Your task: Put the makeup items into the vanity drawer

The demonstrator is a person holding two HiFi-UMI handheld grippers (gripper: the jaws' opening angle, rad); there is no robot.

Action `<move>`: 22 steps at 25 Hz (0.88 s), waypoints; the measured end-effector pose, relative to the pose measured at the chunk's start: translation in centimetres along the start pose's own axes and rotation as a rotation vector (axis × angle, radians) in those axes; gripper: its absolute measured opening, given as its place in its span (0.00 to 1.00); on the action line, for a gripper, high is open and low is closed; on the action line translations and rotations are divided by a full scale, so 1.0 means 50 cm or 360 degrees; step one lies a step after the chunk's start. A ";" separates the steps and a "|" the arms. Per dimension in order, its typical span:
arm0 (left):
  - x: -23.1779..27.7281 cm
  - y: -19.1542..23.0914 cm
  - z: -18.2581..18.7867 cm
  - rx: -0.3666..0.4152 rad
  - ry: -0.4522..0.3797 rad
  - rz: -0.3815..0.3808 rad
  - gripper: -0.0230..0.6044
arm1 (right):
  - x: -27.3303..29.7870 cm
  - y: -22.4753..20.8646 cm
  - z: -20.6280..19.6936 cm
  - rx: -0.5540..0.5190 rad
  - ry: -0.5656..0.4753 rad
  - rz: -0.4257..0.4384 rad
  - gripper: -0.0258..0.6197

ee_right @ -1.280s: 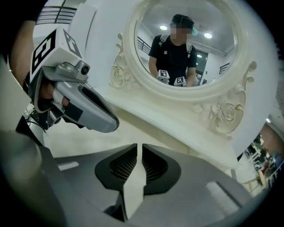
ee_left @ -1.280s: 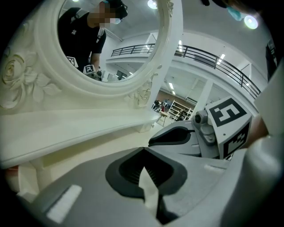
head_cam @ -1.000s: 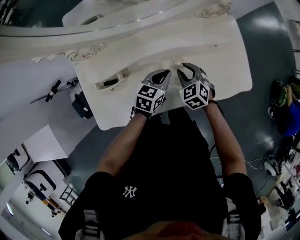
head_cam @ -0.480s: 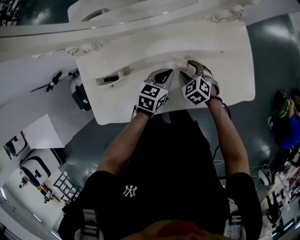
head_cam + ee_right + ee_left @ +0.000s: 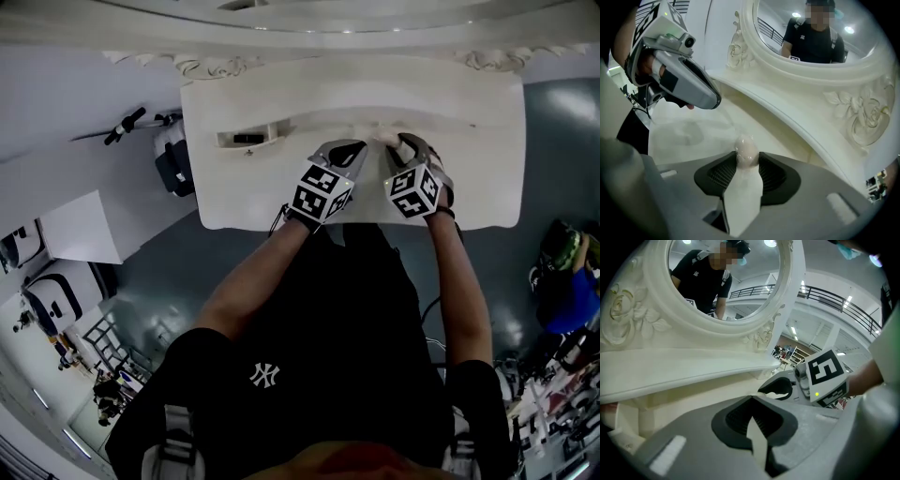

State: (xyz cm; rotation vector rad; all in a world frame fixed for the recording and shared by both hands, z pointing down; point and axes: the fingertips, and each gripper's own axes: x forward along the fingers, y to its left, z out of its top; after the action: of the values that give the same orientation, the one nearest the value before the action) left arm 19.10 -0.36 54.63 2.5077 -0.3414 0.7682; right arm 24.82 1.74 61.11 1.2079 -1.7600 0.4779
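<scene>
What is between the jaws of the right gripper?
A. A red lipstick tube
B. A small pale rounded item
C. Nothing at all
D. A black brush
B: in the right gripper view, the jaws of the right gripper are shut on a small pale rounded item.

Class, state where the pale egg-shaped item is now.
In the right gripper view, the pale egg-shaped item is pinched in the right tool over the vanity top, left tool to its left.
</scene>
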 end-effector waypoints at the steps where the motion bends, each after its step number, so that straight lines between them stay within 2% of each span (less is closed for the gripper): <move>1: -0.006 0.001 0.000 0.0002 -0.0005 -0.0004 0.04 | -0.004 0.002 0.006 0.0008 -0.0006 -0.0006 0.31; 11: -0.109 0.042 0.001 -0.0031 -0.0097 0.0052 0.04 | -0.027 0.068 0.146 0.0034 -0.0193 0.0031 0.31; 16: -0.198 0.090 -0.013 -0.0062 -0.0158 0.0155 0.04 | -0.024 0.133 0.243 -0.0040 -0.0295 0.0082 0.31; 22: -0.298 0.162 -0.042 -0.0181 -0.0234 0.0283 0.04 | -0.002 0.220 0.351 -0.0172 -0.0387 0.0147 0.31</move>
State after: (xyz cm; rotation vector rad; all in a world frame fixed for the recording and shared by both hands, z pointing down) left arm 3.08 -4.75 50.61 2.4549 -0.6479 0.6134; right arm 6.97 -6.10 54.09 1.1500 -2.0278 0.2937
